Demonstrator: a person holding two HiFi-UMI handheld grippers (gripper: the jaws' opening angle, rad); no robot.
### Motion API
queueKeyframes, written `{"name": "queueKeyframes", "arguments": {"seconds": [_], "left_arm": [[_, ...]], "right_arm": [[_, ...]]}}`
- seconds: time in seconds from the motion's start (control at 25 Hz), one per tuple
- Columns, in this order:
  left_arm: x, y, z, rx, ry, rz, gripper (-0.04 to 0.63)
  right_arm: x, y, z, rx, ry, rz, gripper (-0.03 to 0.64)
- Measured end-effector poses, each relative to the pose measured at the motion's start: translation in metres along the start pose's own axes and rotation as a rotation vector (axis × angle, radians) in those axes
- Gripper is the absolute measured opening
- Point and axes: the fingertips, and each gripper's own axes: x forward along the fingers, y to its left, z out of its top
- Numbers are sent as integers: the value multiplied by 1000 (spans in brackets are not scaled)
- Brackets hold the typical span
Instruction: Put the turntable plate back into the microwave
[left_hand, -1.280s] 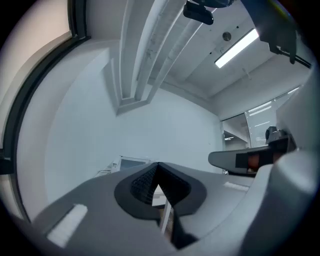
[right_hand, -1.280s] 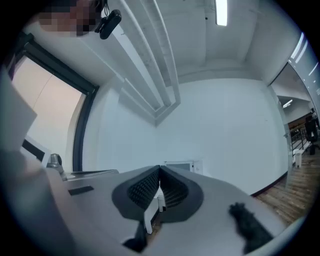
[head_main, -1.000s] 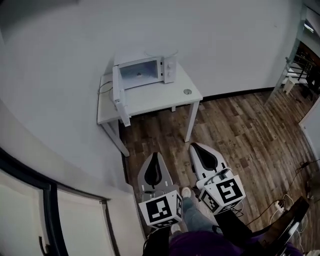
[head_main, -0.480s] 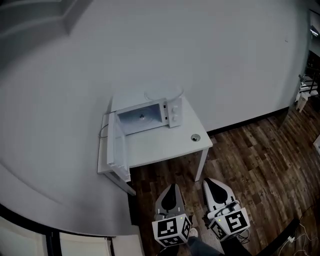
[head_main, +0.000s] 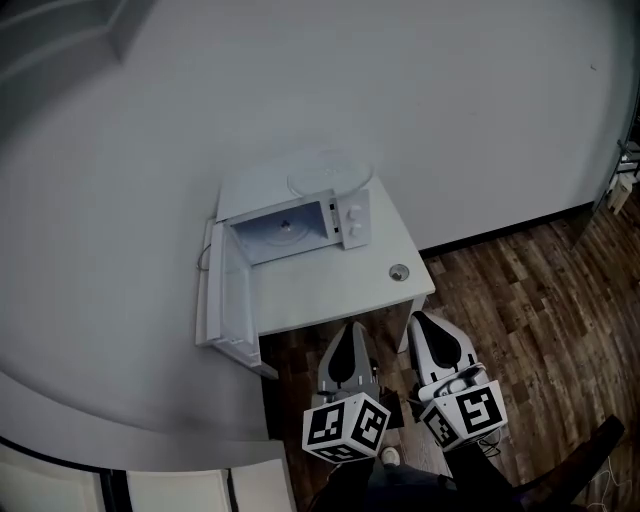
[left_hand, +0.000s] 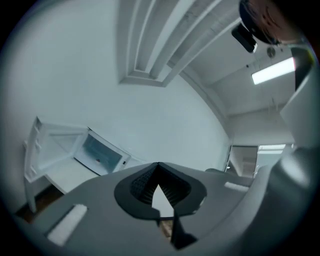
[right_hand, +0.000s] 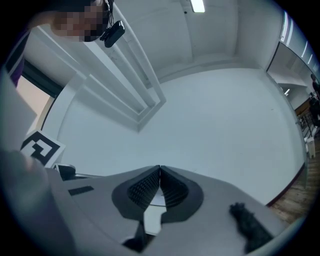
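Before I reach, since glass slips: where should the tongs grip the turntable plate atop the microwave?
Likely the plate by its near rim, coming level from the front: it lies flat on the microwave, thin; only the edge offers a pinch.

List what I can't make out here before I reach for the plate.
- Head view: the small round thing on the table is too small to identify.
- Head view: the glass plate atop the microwave is faint; its rim is hard to trace.
- Left gripper view: the cavity is too small and dim to read its floor.
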Motion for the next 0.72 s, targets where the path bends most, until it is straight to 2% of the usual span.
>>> {"name": "queueKeyframes", "arguments": {"seconds": [0.04,0.08,0.16,0.2,0.28,0.44,0.72], "left_arm": [[6,-3,-1,-29,-1,-26,6],[11,-1,1,-23,-4,-31,6],[21,16,7,-3,-25,26,6],[29,25,9,-18,-35,52,6],[47,36,7,-49,-30,50,6],[92,56,8,5,-3,47,6],[188,105,30,31,50,28,6]], "right_arm": [[5,-3,0,2,-5,-7,11],[10,-6,0,0,-7,-10,11],[24,-16,-3,-7,-6,-20,11],[33,-22,-6,-5,-4,-31,11],[51,-31,-14,7,4,-44,11],[95,-49,-18,-7,4,-49,11],[207,-44,-38,-11,65,64,11]]}}
